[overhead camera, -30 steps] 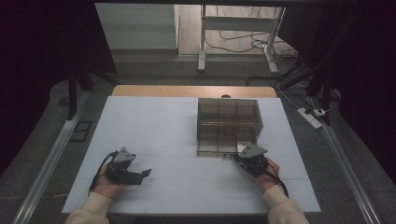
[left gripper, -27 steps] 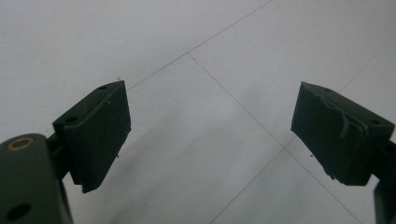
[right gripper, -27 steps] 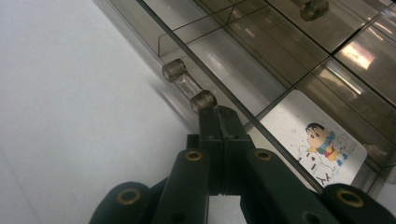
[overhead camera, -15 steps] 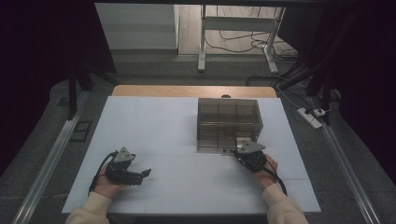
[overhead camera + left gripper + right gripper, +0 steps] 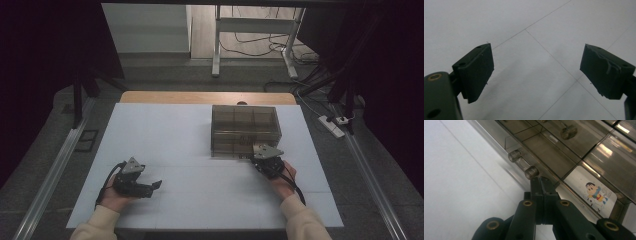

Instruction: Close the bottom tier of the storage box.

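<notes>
**Closing in on the drawer handle**

Reaching the smoky transparent plastic drawer cabinet (image 5: 244, 131) at the far right of the white tabletop (image 5: 175, 135), you have your right gripper (image 5: 541, 185) at its lower front, fingers pressed together with nothing between them. Their tips sit just below the clear cylindrical drawer handle (image 5: 523, 164), touching or nearly touching its nearer knob; which, I cannot tell. The drawers look shut, so by my reading the job has barely begun: no handle is gripped and nothing is pulled out. A cartoon sticker card (image 5: 596, 195) lies inside the compartment beside the tips. Your left gripper (image 5: 536, 72) rests well apart over bare tabletop, its fingers spread wide and empty.
</notes>
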Demonstrator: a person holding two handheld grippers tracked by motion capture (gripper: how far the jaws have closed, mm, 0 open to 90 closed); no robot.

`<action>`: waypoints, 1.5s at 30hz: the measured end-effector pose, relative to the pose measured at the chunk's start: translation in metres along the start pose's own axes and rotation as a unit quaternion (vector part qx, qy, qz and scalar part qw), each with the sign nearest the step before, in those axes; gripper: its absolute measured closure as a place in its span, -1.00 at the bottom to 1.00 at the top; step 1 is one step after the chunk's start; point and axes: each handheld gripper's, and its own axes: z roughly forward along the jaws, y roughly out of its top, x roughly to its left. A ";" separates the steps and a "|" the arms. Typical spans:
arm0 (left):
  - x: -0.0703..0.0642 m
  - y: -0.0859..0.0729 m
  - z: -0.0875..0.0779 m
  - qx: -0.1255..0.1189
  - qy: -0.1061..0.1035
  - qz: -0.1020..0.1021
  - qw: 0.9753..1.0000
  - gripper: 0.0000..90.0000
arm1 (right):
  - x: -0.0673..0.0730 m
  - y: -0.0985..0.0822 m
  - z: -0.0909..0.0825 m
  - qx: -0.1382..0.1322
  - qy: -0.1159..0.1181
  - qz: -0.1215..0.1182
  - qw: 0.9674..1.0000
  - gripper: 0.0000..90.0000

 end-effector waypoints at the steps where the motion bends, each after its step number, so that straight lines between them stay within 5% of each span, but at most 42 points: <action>1: 0.000 0.000 0.000 0.000 0.000 0.000 1.000 -0.73 | -0.001 0.000 0.001 -0.001 0.000 0.000 1.000 0.99; 32: 0.000 0.000 -0.001 0.001 0.003 -0.001 1.000 -0.73 | -0.015 0.008 0.020 -0.005 -0.020 0.008 1.000 0.99; 45: 0.001 -0.001 -0.001 0.000 0.003 0.000 1.000 -0.73 | -0.013 0.009 0.012 -0.009 -0.027 -0.002 1.000 0.98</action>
